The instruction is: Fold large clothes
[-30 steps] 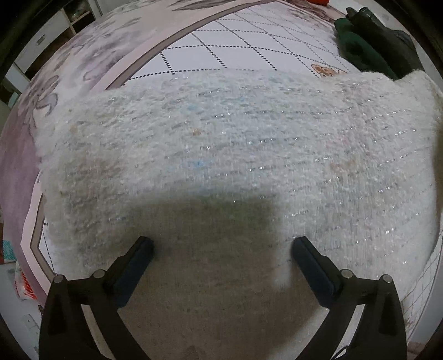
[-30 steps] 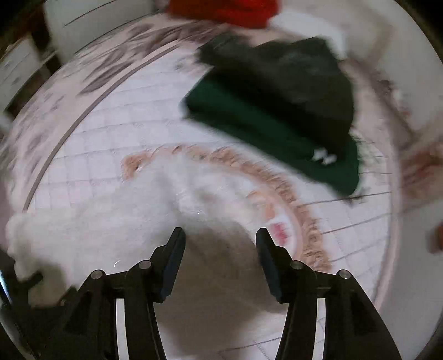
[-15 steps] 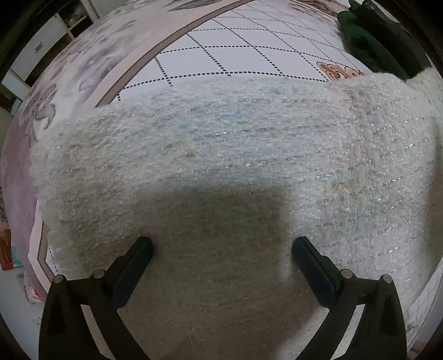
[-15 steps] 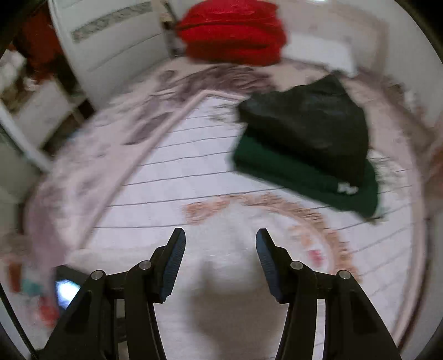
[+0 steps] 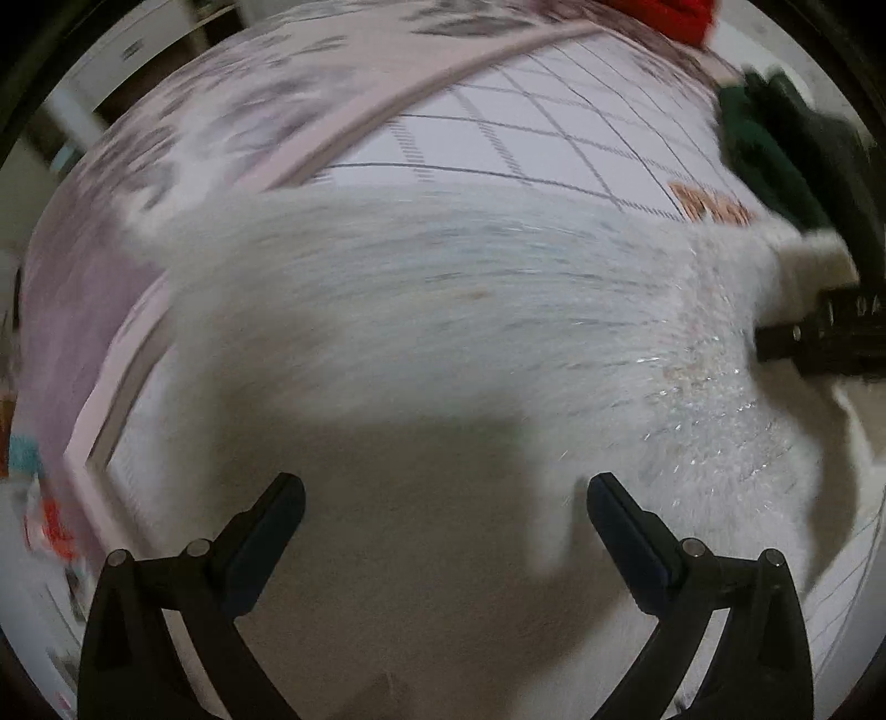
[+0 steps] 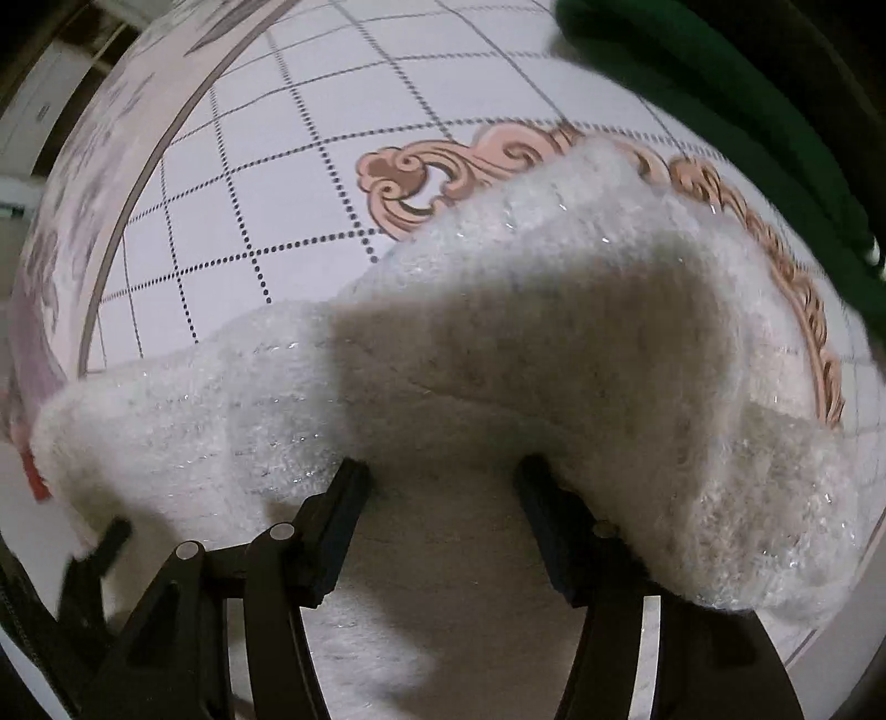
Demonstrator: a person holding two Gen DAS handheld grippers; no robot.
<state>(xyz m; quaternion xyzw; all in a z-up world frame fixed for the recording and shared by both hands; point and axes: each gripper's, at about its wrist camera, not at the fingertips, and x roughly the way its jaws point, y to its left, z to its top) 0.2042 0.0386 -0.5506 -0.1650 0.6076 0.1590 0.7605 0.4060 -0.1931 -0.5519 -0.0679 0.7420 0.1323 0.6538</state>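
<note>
A fluffy white sweater point(image 5: 443, 310) with glittery threads lies spread on the patterned rug point(image 5: 498, 127). My left gripper point(image 5: 446, 498) is open just above the sweater, holding nothing. My right gripper point(image 6: 440, 482) is open low over a raised fold of the same sweater point(image 6: 554, 332), with the fabric lying against and over its fingertips point(image 6: 545, 487). The right gripper's black body point(image 5: 819, 332) also shows at the right edge of the left wrist view, at the sweater's far end.
A dark green garment point(image 6: 720, 111) with a black one on it lies on the rug beyond the sweater, also in the left wrist view point(image 5: 775, 144). Something red point(image 5: 664, 11) sits at the far edge. Small colourful items point(image 5: 33, 498) lie off the rug's left border.
The right gripper swung up toward the room and has come back down onto the sweater's raised fold. The left view has shifted and blurred; the right gripper now shows at its edge.
</note>
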